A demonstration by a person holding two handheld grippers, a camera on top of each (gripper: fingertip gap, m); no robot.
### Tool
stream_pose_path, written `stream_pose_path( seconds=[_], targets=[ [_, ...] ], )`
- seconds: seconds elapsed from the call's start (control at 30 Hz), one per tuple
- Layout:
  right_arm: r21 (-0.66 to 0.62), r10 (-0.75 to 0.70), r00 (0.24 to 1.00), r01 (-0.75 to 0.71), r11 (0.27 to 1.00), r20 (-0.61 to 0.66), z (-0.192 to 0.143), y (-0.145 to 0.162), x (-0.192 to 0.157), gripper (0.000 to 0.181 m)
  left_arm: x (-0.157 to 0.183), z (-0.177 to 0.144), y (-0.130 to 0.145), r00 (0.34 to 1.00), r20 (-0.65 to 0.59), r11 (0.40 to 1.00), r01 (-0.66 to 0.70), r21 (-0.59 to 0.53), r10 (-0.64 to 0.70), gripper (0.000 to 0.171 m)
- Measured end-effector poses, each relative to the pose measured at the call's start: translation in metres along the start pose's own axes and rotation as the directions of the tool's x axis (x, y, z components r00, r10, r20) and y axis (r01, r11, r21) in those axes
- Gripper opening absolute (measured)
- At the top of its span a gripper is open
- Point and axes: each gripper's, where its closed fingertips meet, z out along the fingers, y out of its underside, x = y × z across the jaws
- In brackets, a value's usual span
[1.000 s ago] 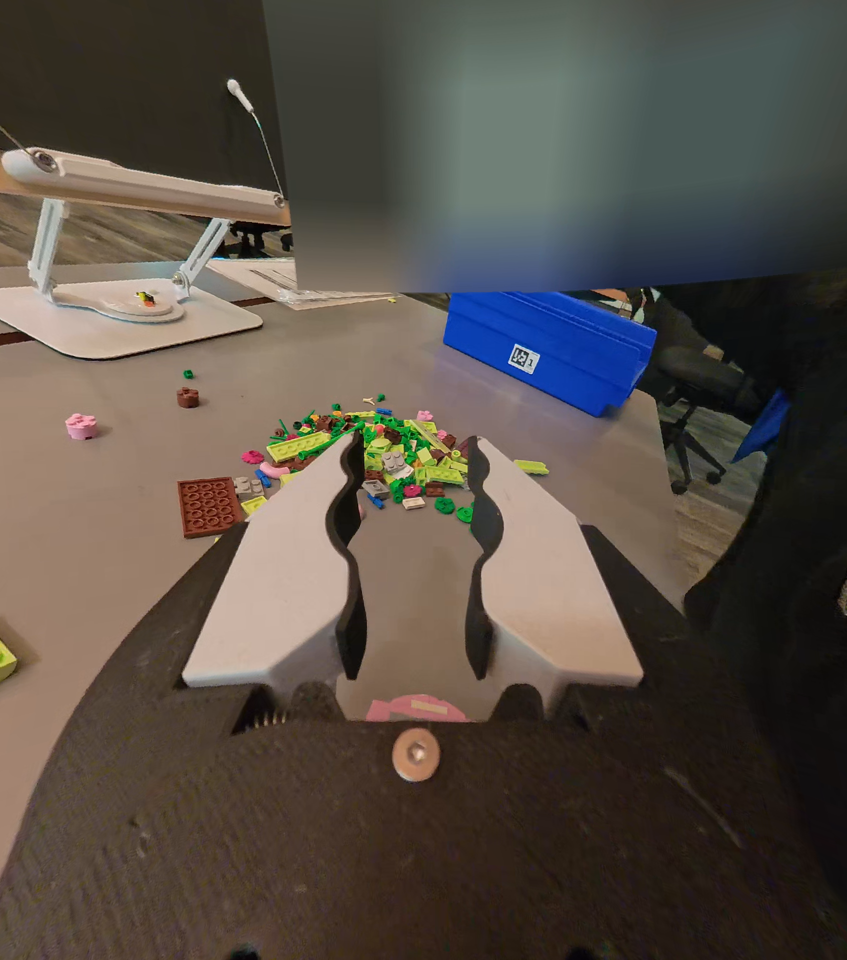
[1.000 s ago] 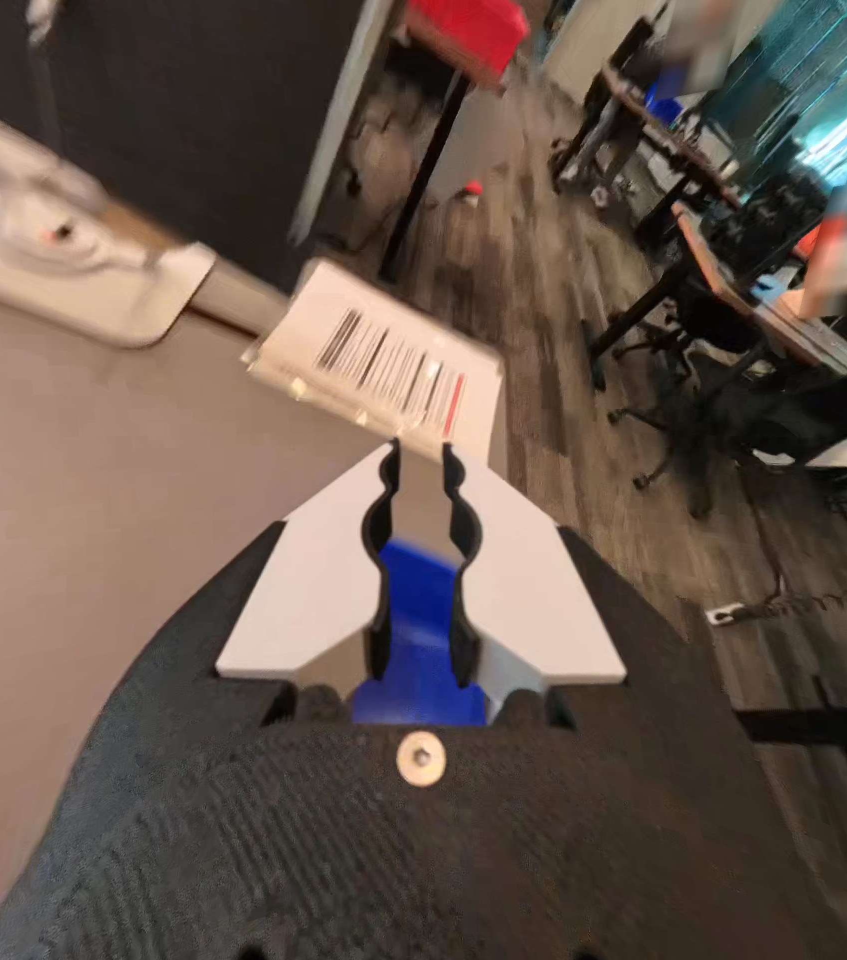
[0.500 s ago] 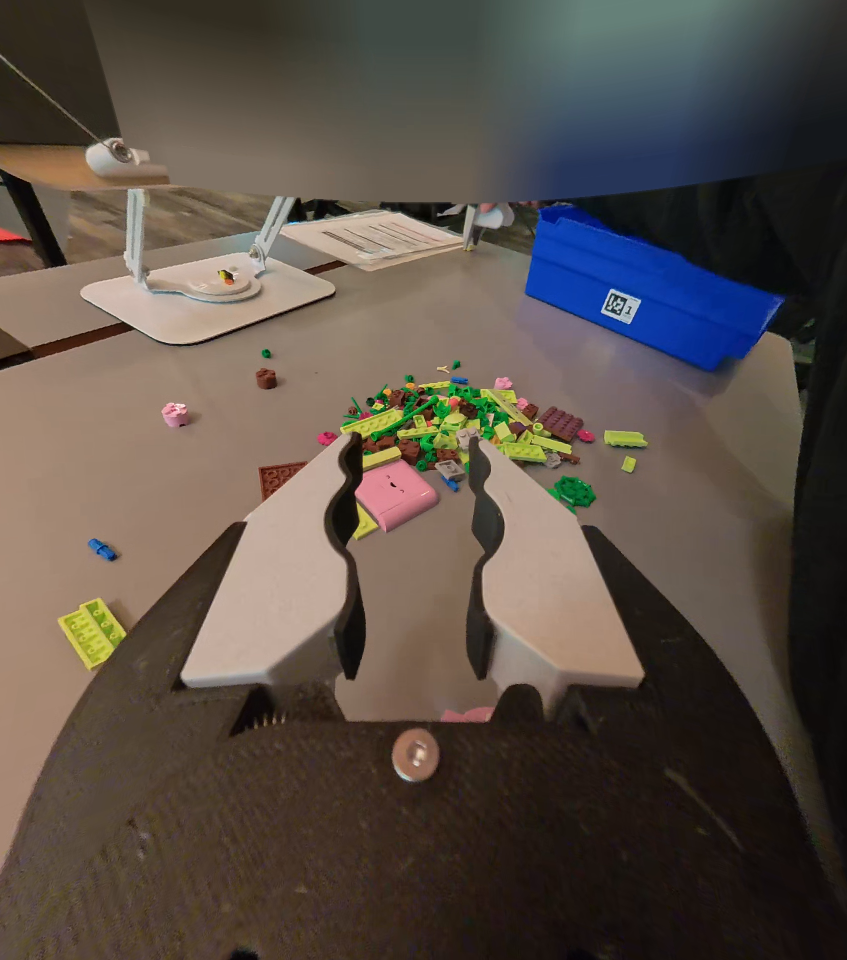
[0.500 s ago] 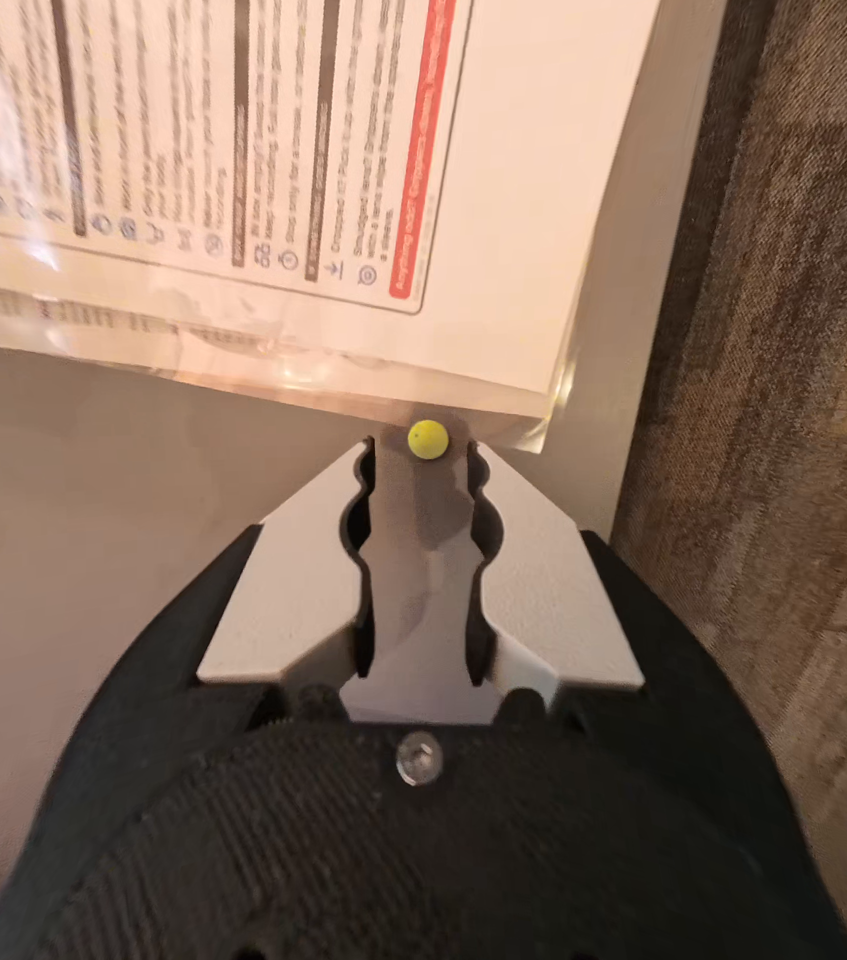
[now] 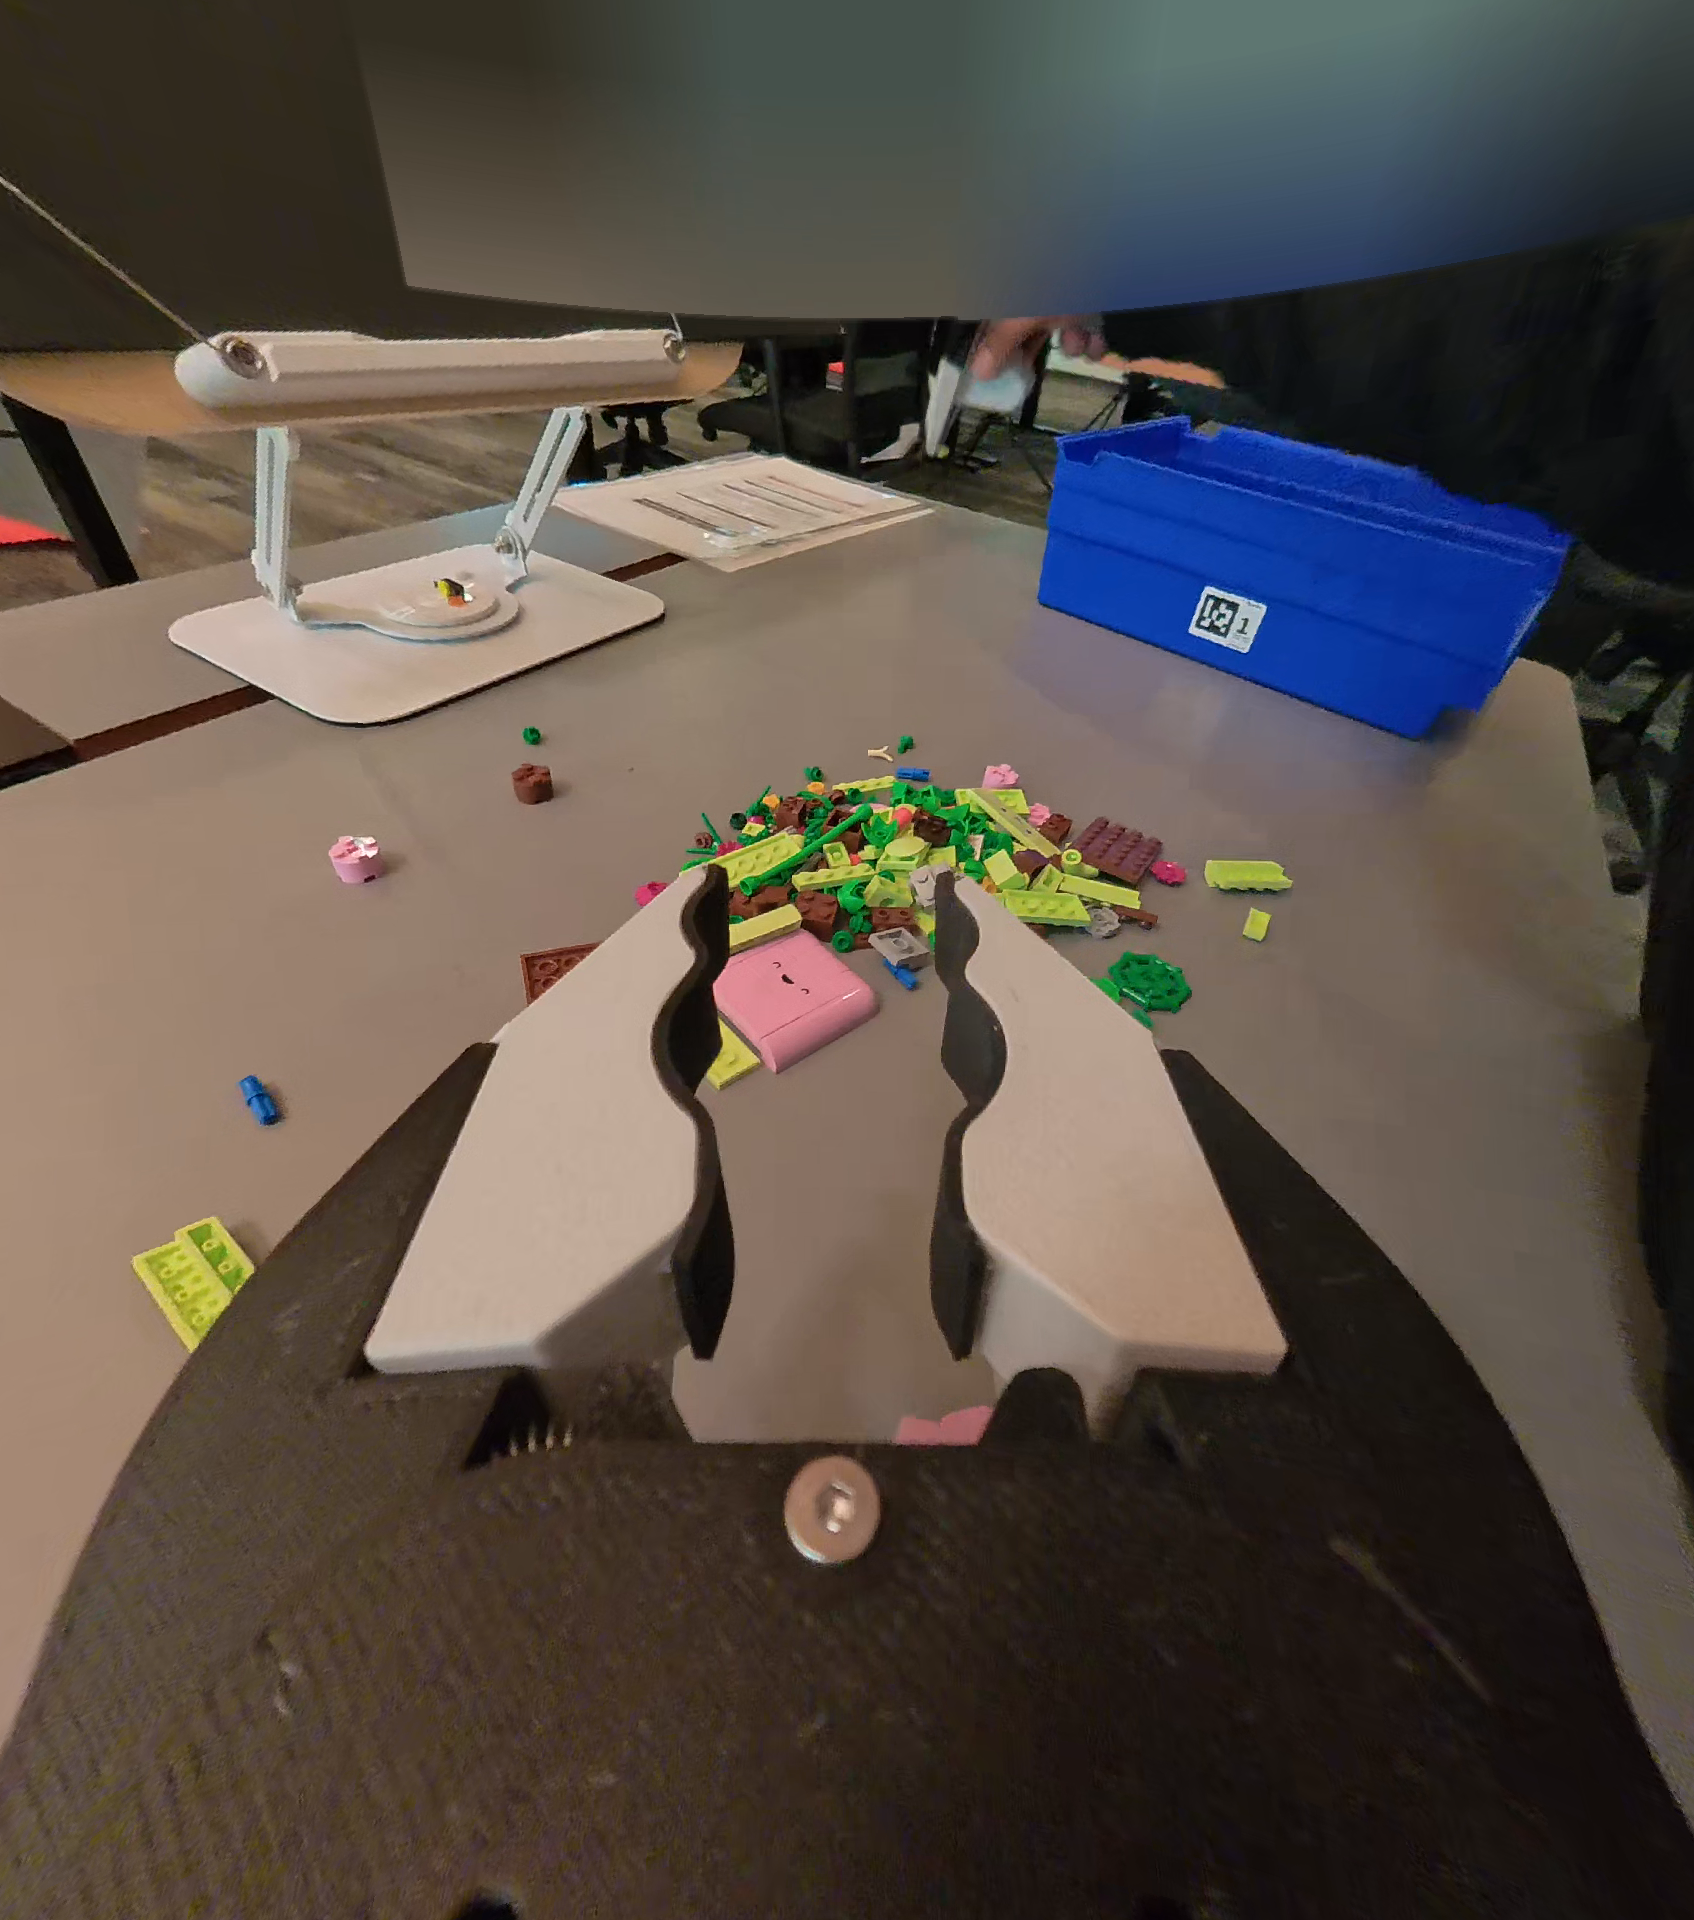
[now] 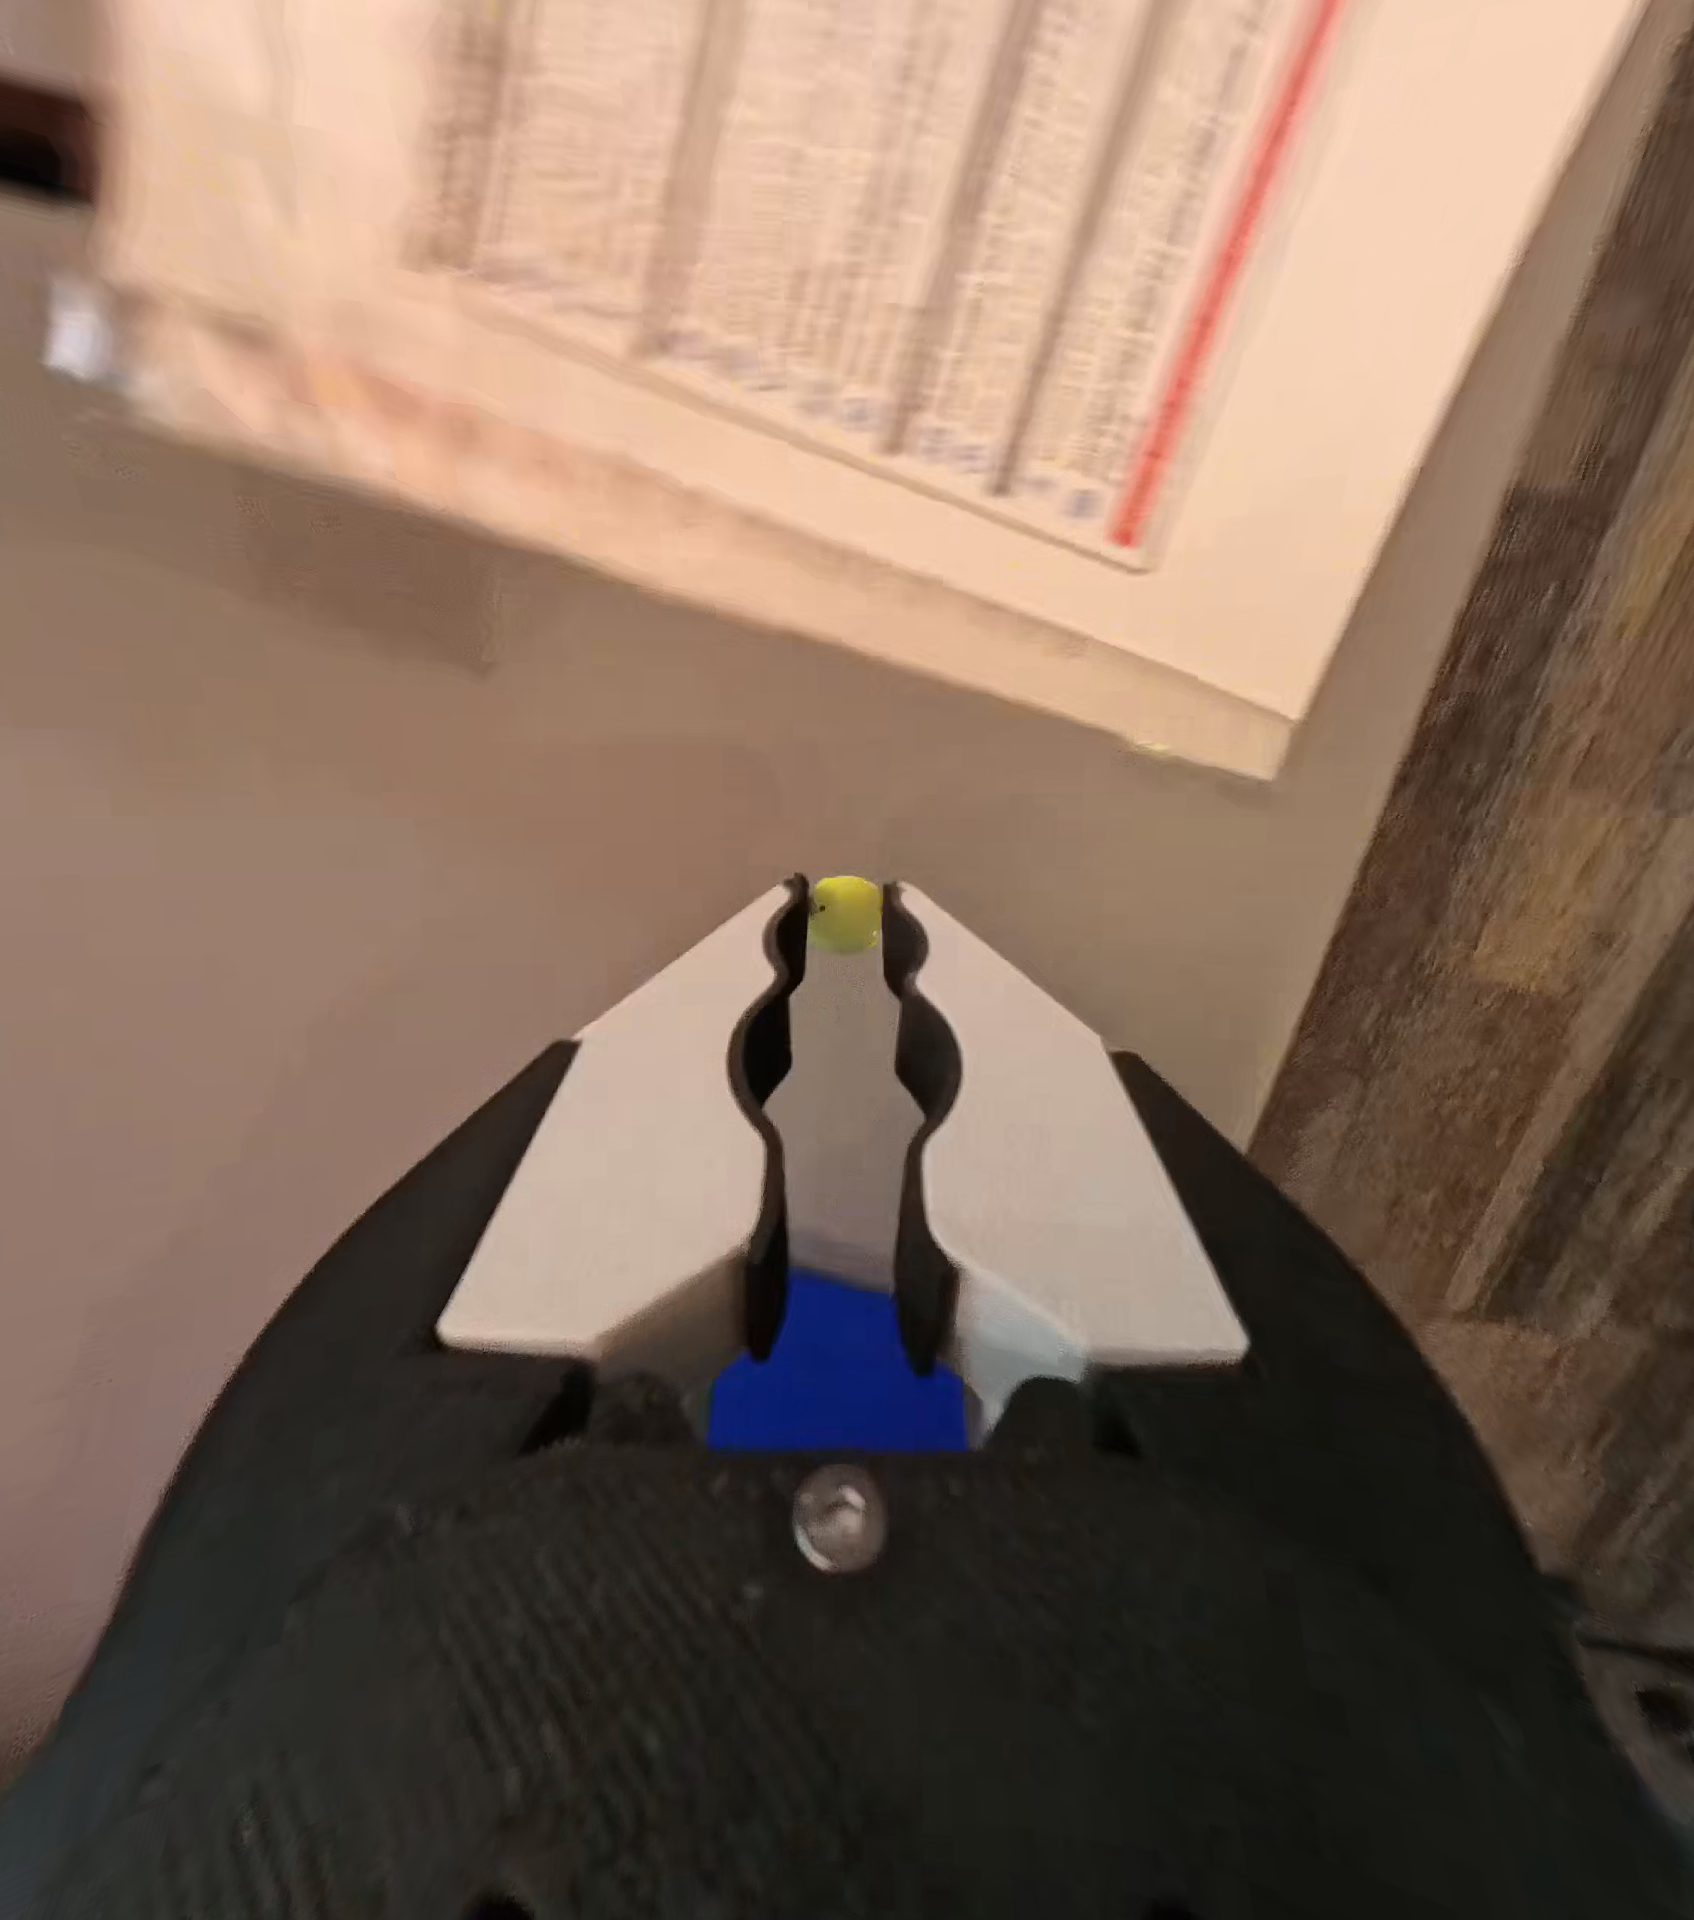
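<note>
My left gripper [image 5: 827,894] is open and empty, held above the grey table [image 5: 147,987]. It points at a pile of small bricks [image 5: 926,852] in green, lime, brown and pink. A pink square tile [image 5: 791,992] lies at the pile's near edge, just beyond and between the fingertips. My right gripper [image 6: 843,904] is shut on a small yellow-green round piece [image 6: 843,912] at its very tips, near the table's corner. A laminated printed sheet [image 6: 822,312] lies just beyond it.
A blue bin [image 5: 1290,561] stands at the back right; its blue also shows under the right gripper [image 6: 832,1392]. A white stand [image 5: 407,655] and the sheet [image 5: 739,509] are at the back. Loose pieces lie left: lime brick [image 5: 188,1273], blue pin [image 5: 259,1099], pink round [image 5: 357,858], brown round [image 5: 532,782]. The grippers' ends are close to 60 centimeters from one another.
The right gripper swung down to the sheet, closed on the yellow-green piece and drew back from the sheet with it. The left gripper pulled back slightly from the pile and stayed open.
</note>
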Motion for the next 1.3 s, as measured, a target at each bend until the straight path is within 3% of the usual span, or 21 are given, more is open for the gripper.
stream_pose_path(
  seconds=[0.13, 0.23, 0.33, 0.43, 0.57, 0.67, 0.83, 0.93, 1.0, 1.1, 1.3],
  targets=[
    [0.089, -0.311, 0.950, 0.309, 0.947, 0.004, -0.059, 0.030, -0.126, 0.011, -0.003, -0.002, 0.009, 1.000, 0.028, 1.000, 0.001, -0.015, 0.000, 0.038],
    [0.236, -0.505, 0.855, 0.470, 0.851, 0.119, -0.079, 0.061, -0.257, 0.011, -0.007, -0.004, 0.011, 0.997, 0.071, 1.000, -0.001, -0.020, 0.002, 0.039],
    [0.357, -0.660, 0.714, 0.569, 0.741, 0.233, -0.064, 0.099, -0.376, 0.011, -0.021, -0.009, 0.012, 0.989, 0.144, 1.000, -0.010, -0.022, 0.013, 0.039],
    [0.391, -0.712, 0.627, 0.598, 0.700, 0.315, -0.027, 0.121, -0.451, 0.011, -0.034, -0.018, 0.006, 0.980, 0.198, 1.000, 0.007, 0.021, -0.011, 0.039],
    [0.419, -0.737, 0.605, 0.610, 0.673, 0.302, -0.014, 0.121, -0.486, 0.011, -0.053, -0.033, 0.006, 0.960, 0.279, 0.999, 0.024, 0.043, -0.035, 0.039],
    [0.411, -0.753, 0.612, 0.638, 0.651, 0.244, -0.010, 0.120, -0.489, 0.011, -0.058, -0.044, 0.007, 0.952, 0.301, 0.997, 0.039, 0.071, -0.058, 0.037],
    [0.428, -0.715, 0.645, 0.585, 0.689, 0.269, -0.010, 0.127, -0.493, 0.018, -0.045, -0.049, 0.004, 0.972, 0.229, 0.994, 0.037, 0.105, -0.060, 0.039],
    [0.484, -0.694, 0.668, 0.529, 0.698, 0.270, -0.023, 0.130, -0.495, 0.023, -0.009, -0.048, 0.002, 0.997, 0.053, 0.993, -0.057, 0.108, 0.052, 0.051],
    [0.548, -0.703, 0.672, 0.506, 0.666, 0.233, -0.036, 0.132, -0.498, 0.024, 0.011, -0.050, 0.016, 0.994, -0.049, 0.994, -0.097, 0.051, 0.100, 0.060],
    [0.653, -0.726, 0.663, 0.470, 0.594, 0.184, -0.055, 0.139, -0.512, 0.022, 0.038, -0.059, 0.047, 0.985, -0.150, 0.988, -0.103, -0.119, 0.085, 0.081],
    [0.726, -0.768, 0.592, 0.414, 0.549, 0.244, -0.070, 0.172, -0.563, 0.022, 0.043, -0.061, 0.086, 0.982, -0.044, 0.922, -0.188, -0.338, 0.184, 0.085]
  ],
)
